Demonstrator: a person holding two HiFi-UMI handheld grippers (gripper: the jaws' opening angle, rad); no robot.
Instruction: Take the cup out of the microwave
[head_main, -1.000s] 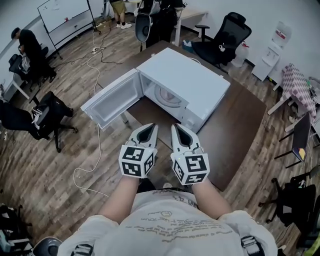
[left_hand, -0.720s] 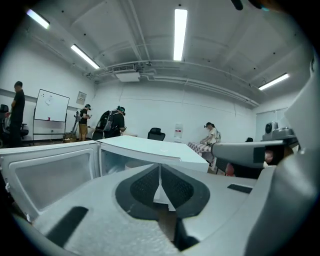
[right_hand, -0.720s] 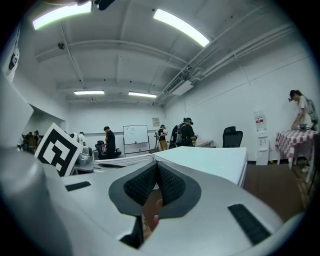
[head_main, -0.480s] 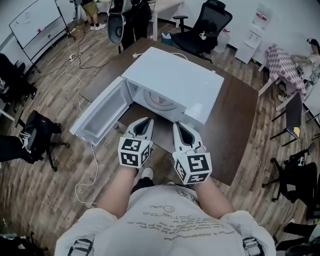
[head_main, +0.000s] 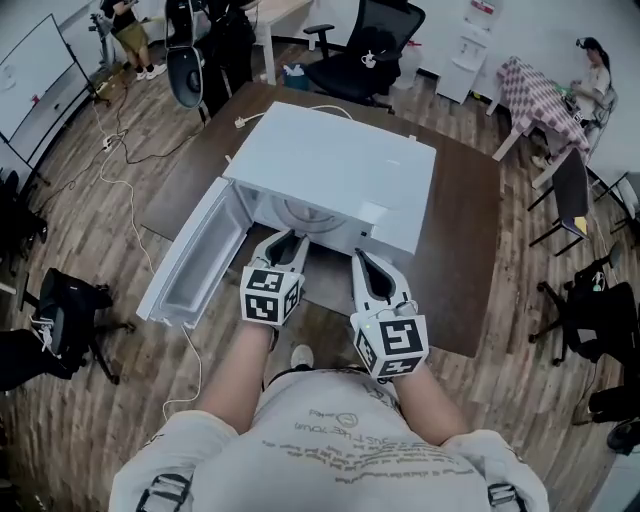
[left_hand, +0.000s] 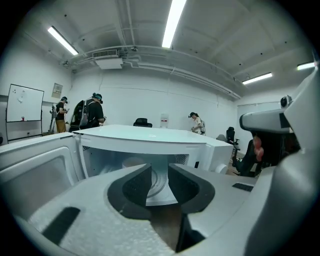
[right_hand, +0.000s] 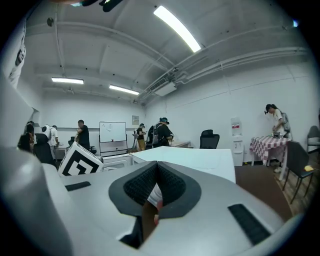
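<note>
Centre frame: my left gripper (head_main: 286, 238), jaws slightly apart, faces the open microwave (head_main: 340, 165); my right gripper (head_main: 359, 256) is closed, empty.

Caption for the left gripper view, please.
Left gripper, jaws apart, aimed into the white box-shaped microwave with its door open.

A dark brown table (head_main: 468, 235) stands on the wooden floor (head_main: 90, 400). On it sits a white microwave (head_main: 335, 170), with its door (head_main: 195, 265) swung open.
</note>
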